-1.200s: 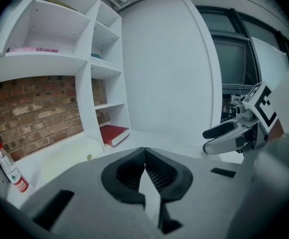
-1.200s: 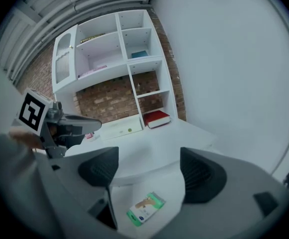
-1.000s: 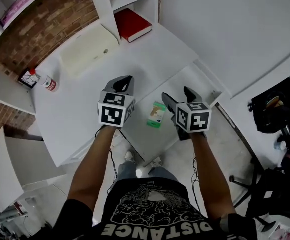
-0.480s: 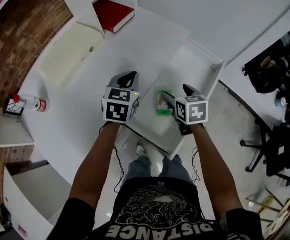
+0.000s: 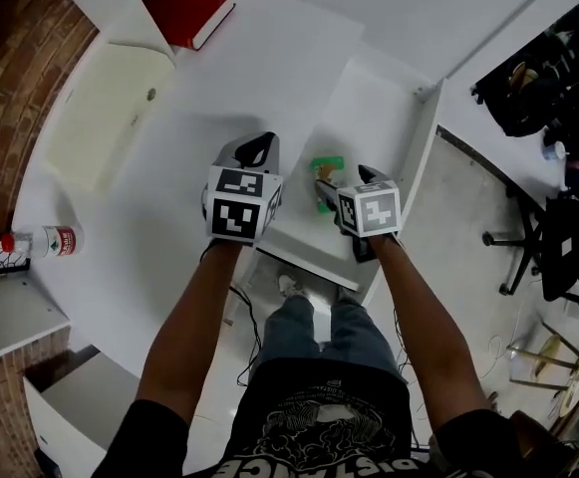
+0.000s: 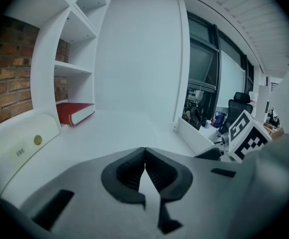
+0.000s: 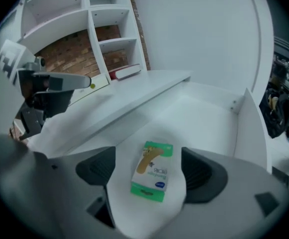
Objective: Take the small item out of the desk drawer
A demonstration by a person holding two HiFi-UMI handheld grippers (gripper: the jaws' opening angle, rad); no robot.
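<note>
The drawer (image 5: 425,147) stands pulled out from the white worktop (image 5: 259,78), right of centre in the head view. On the drawer's floor lies a small green box (image 5: 327,164) with a sticking plaster pictured on its lid, towards the drawer's front.

The right gripper (image 5: 344,182) hangs over that box, tilted downward. In the right gripper view (image 7: 149,171) its fingers (image 7: 98,167) are spread wide, having just been opening, and the box (image 7: 152,172) lies between them, clear of both pads.

The left gripper (image 5: 254,147) hovers above the worktop just left of the drawer's edge. In the left gripper view (image 6: 144,166) its fingers (image 6: 129,172) are pressed together at the tips, with nothing between them.

At the upper left of the head view a red book (image 5: 184,8) lies in a white shelf nook, with a cream-coloured case (image 5: 105,113) below it. A small bottle with a red cap (image 5: 42,240) lies at the far left edge.
</note>
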